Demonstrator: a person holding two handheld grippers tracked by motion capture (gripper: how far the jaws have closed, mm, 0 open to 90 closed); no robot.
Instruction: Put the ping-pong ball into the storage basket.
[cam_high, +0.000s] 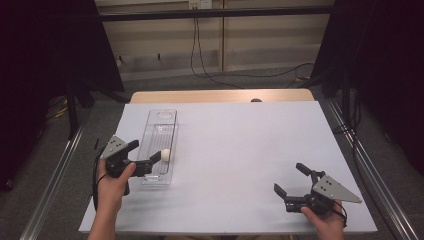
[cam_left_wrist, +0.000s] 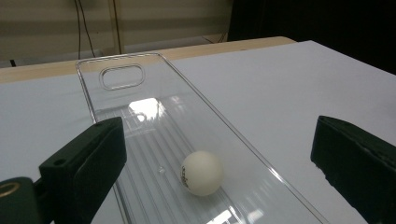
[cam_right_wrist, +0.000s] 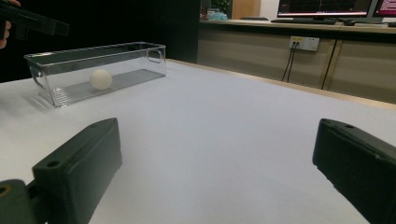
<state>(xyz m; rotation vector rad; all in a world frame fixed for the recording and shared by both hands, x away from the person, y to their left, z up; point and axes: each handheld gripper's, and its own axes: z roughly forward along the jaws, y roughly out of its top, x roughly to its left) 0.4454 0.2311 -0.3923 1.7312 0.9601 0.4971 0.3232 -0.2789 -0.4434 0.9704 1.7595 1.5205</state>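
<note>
While the left tool (cam_high: 146, 154) hovers with its jaws spread wide over the near end of the clear bin (cam_high: 161, 120), the white ball (cam_high: 165, 154) lies inside that bin, gripped by nothing. Well apart, the right tool (cam_high: 290, 179) rests low over the white surface (cam_high: 240, 150), jaws likewise spread and empty.

White ball (cam_left_wrist: 201, 172) (small print) resting inside clear bin (cam_left_wrist: 116, 77).

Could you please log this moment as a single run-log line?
left tool: open, above clear bin | white ball: in bin, unheld | right tool: open, apart from bin
</note>
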